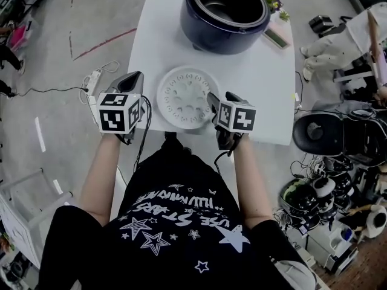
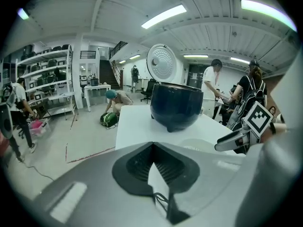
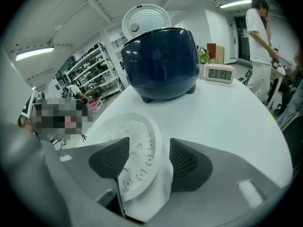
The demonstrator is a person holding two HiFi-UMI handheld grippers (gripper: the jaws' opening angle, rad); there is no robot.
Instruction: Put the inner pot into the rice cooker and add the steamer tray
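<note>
Black star-print shirt (image 1: 175, 222) fills the bottom, then the white table (image 1: 254, 83). Dark rice cooker (image 1: 225, 23) sits at the far end, lid up; can't make out what's inside. Round steamer tray (image 1: 186, 95) lies flat near the front edge, holes up. Its rim is between the jaws of the right gripper (image 1: 219, 101), wide open, not pinching. Meanwhile the left gripper (image 1: 134, 77) is closed, empty.

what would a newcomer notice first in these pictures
The large, round, dark blue rice cooker at the far end of the white table stands out first, its lid raised. Next is the round white perforated steamer tray, lying flat near the table's front edge, its right rim between the open jaws of the right gripper. The left gripper is at the table's left edge, jaws together and empty.
</note>
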